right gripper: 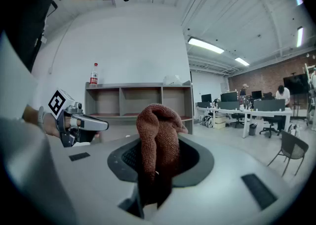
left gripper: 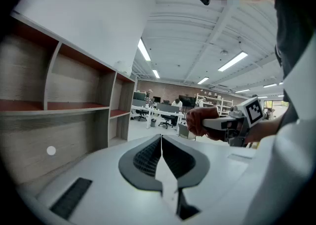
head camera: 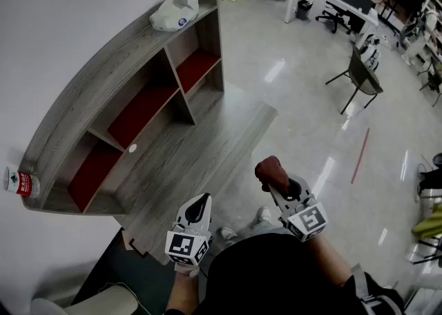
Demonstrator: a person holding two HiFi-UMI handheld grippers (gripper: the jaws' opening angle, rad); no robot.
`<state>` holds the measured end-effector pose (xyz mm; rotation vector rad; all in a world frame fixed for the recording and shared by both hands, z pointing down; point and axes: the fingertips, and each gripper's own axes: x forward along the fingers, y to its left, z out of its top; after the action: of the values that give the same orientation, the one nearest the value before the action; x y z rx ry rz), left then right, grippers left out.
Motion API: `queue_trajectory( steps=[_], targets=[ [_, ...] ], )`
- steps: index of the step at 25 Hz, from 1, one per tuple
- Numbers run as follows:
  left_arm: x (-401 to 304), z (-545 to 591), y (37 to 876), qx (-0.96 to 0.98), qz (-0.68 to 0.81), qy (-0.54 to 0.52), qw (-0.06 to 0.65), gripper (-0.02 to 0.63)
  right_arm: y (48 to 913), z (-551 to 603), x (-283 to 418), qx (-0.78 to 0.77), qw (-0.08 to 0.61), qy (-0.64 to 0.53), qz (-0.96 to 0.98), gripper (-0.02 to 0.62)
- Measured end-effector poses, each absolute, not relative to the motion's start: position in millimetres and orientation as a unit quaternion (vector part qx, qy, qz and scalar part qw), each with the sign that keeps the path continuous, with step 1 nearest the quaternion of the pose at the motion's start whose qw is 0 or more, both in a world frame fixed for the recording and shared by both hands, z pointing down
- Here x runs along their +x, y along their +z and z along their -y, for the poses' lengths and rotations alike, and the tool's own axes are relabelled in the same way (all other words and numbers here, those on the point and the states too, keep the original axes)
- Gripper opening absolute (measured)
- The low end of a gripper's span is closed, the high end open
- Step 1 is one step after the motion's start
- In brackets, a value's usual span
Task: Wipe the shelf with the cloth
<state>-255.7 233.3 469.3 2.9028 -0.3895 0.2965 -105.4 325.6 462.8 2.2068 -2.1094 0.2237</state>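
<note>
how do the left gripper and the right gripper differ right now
The left gripper has its jaws shut together with nothing between them; the right gripper has its jaws clamped on the reddish-brown cloth. In the head view the left gripper is nearer the shelf, and the right gripper is farther from it. Both point toward the shelf, and neither touches it.

Bright, even light from ceiling tubes [left gripper: 232,61]; glare streaks on floor [head camera: 276,70] (fisheye bending edges, corners dark).
</note>
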Motion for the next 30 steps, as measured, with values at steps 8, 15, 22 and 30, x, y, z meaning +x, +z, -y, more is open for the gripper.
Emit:
queue_trajectory(
  steps=[8,15,22,30],
  targets=[
    [-208,-255,462,0.981,0.129,0.109,0.097,0.012,457,-343,-59,0.72,0.013,0.082,0.689,0.086],
    [-158,-271,461,0.979,0.14,0.123,0.083,0.012,449,-352,-4,0.724,-0.023,0.095,0.683,0.086],
    [-100,-289,470,0.975,0.147,0.146,0.078,0.012,463,-361,51,0.71,-0.023,0.106,0.696,0.086],
    [-70,-258,480,0.971,0.155,0.162,0.083,0.012,474,-321,86,0.704,-0.033,0.123,0.699,0.086]
  ],
)
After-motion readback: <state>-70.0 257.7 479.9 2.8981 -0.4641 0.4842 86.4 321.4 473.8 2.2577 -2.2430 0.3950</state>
